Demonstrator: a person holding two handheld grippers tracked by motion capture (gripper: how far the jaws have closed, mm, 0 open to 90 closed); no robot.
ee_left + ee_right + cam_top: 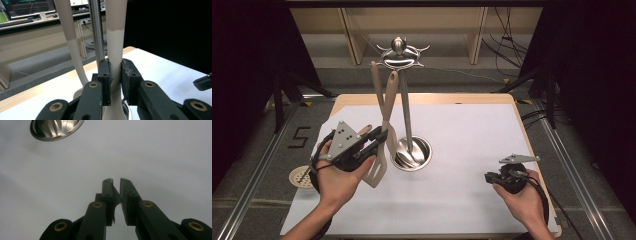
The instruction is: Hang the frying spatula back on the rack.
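Spatula (384, 131), beige with a darker tan upper handle and a slotted blade, stands almost upright just left of the steel utensil stand (406, 110) on the white table cover (462, 150). A 2nd beige utensil (376, 87) crosses it higher up, so the 2 handles form an X beside the stand's pole. The left gripper (379, 137) is clamped on the spatula's handle; in the left gripper view its black pads (104, 75) press the pale shaft (115, 60) from both sides. The spatula's blade is partly covered by the left hand (339, 175) in the high view and cut off at the bottom of the left gripper view. The right gripper (491, 177) rests near the cover's right edge, its jaws nearly together with nothing between them.
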